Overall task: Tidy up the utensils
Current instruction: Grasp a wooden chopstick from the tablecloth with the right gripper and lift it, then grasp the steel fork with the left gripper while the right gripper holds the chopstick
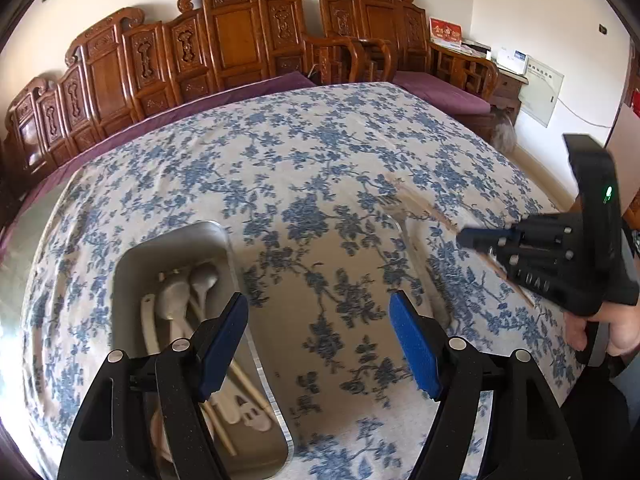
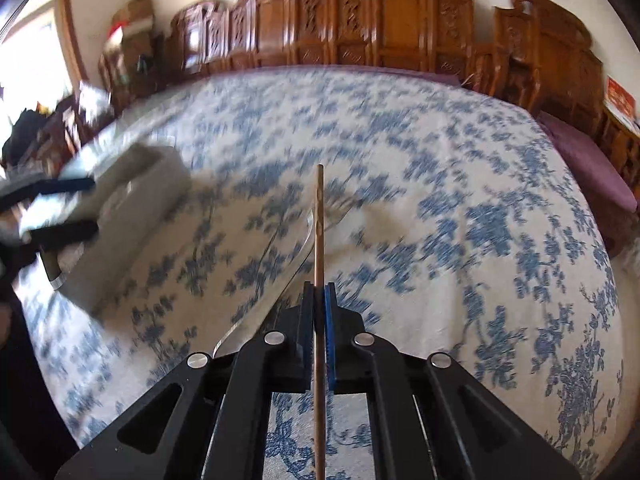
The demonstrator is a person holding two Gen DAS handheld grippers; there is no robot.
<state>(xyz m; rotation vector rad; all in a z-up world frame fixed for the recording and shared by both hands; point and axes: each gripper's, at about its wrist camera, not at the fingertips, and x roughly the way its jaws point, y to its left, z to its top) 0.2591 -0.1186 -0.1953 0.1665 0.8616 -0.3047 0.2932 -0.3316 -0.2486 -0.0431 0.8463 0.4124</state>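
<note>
A metal tray (image 1: 224, 240) at the lower left of the left wrist view holds white spoons (image 1: 200, 280) and several pale utensils. My left gripper (image 1: 320, 344) is open and empty, its left finger over the tray's right rim. A clear tray (image 1: 404, 224) lies on the cloth to the right of the metal one. My right gripper (image 2: 319, 292) is shut on a wooden chopstick (image 2: 319, 220) that points forward above the clear tray's edge (image 2: 296, 264). The right gripper also shows in the left wrist view (image 1: 472, 238). The metal tray shows blurred in the right wrist view (image 2: 132, 216).
The table carries a white cloth with blue flowers (image 1: 320, 152). Carved wooden chairs (image 1: 240, 40) with purple cushions (image 1: 440, 88) line the far side. The left gripper appears at the left edge of the right wrist view (image 2: 60, 208).
</note>
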